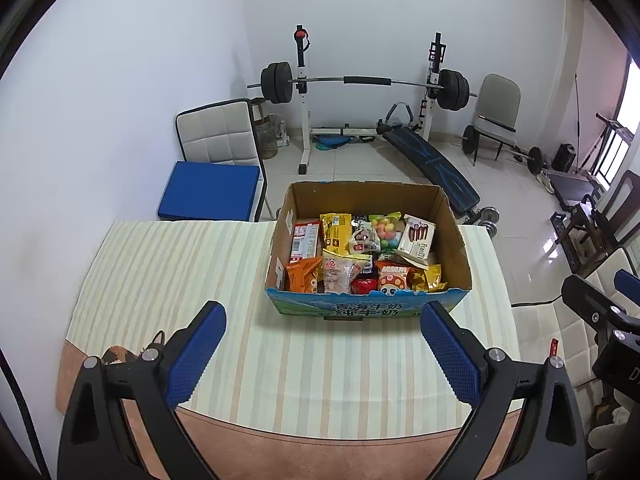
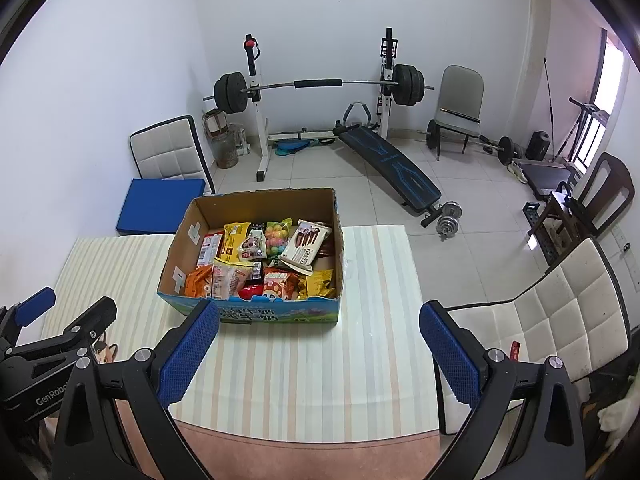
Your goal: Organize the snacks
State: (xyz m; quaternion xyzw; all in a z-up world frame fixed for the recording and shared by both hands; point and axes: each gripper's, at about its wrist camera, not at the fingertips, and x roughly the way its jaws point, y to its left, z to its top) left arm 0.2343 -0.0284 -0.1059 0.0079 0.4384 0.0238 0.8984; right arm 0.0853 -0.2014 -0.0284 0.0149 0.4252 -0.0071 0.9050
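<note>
An open cardboard box (image 1: 454,240) (image 2: 188,224) stands at the far side of the table, filled with several snack packets: an orange bag (image 1: 303,276) (image 2: 198,280), a yellow packet (image 1: 335,229) (image 2: 234,240), a white chocolate-stick pack (image 1: 418,238) (image 2: 306,242) and a bag of coloured balls (image 1: 386,229) (image 2: 277,236). My left gripper (image 1: 324,316) hovers open over the table, just in front of the box, holding nothing. My right gripper (image 2: 320,320) is open and empty too, near the box's front right corner. Each gripper shows at the edge of the other's view.
The table wears a striped cream cloth (image 1: 180,272) (image 2: 372,280). White padded chairs stand to the right (image 2: 560,312) and behind left, one with a blue cushion (image 1: 210,196). A barbell rack (image 1: 360,80), a sit-up bench (image 2: 392,168) and dumbbells (image 2: 448,216) fill the floor beyond.
</note>
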